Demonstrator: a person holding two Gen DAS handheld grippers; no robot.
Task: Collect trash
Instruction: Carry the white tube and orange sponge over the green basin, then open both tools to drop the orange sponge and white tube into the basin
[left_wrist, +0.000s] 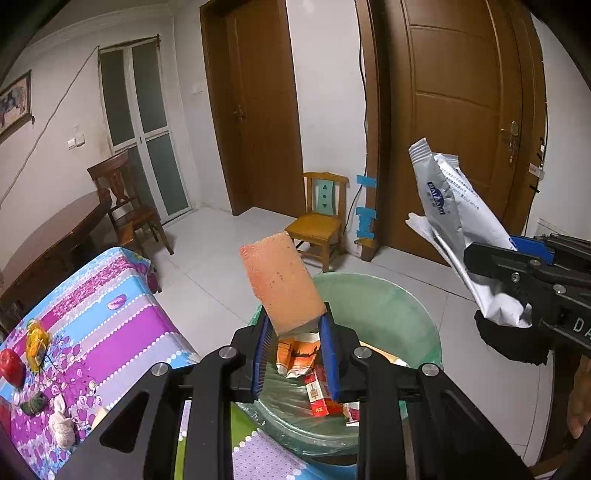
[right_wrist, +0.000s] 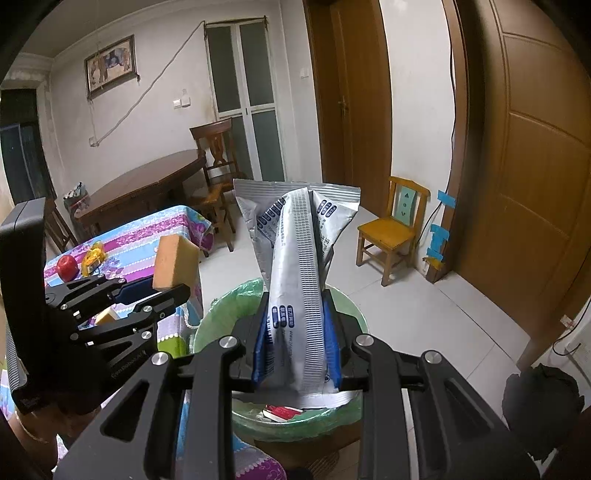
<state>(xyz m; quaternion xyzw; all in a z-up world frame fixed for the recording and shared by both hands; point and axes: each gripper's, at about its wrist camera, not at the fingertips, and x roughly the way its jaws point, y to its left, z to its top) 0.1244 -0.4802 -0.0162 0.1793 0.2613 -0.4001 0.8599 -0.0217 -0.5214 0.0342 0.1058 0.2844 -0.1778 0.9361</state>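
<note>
My left gripper (left_wrist: 295, 354) is shut on an orange sponge (left_wrist: 282, 284) and holds it above the green-lined trash bin (left_wrist: 391, 295). The sponge also shows in the right wrist view (right_wrist: 175, 264), in the left gripper (right_wrist: 155, 291). My right gripper (right_wrist: 295, 350) is shut on a silver snack wrapper (right_wrist: 295, 266) over the same bin (right_wrist: 229, 299). That wrapper shows in the left wrist view (left_wrist: 447, 206), held by the right gripper (left_wrist: 506, 273). Red and orange packets (left_wrist: 314, 376) lie inside the bin.
A table with a purple and blue striped cloth (left_wrist: 110, 317) stands left of the bin, with a red apple (left_wrist: 11, 365), a yellow packet (left_wrist: 37, 343) and small items. A small yellow chair (left_wrist: 321, 221), a dark wooden table (right_wrist: 147, 188) and brown doors (left_wrist: 461, 110) stand behind.
</note>
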